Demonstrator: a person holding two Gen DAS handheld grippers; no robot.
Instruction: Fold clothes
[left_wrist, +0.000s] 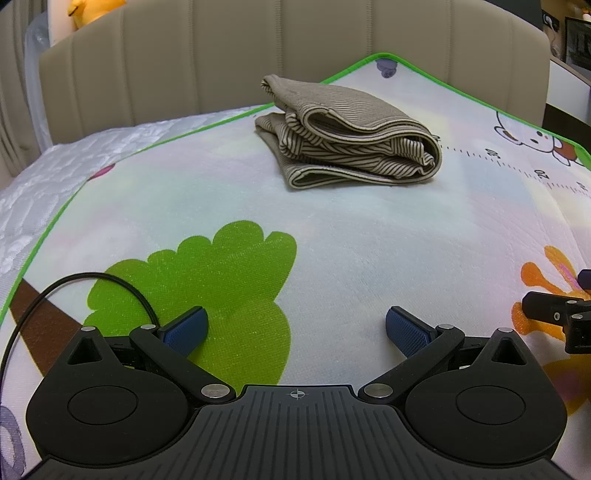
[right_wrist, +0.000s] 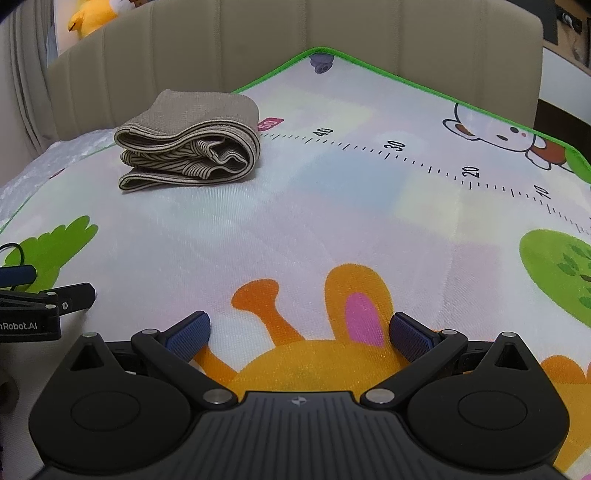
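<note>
A folded beige garment with brown stripes lies in a thick bundle on the far part of the cartoon play mat; the right wrist view shows the same garment at the far left. My left gripper is open low over the mat's green tree print, well short of the garment, nothing between its blue pads. My right gripper is open over the orange giraffe print, also empty. Each gripper shows at the other view's edge: the right one, the left one.
The mat has a green border and a printed ruler, and lies on a white quilted mattress. A beige padded headboard stands behind. A yellow plush toy sits beyond it. A black cable loops at the left.
</note>
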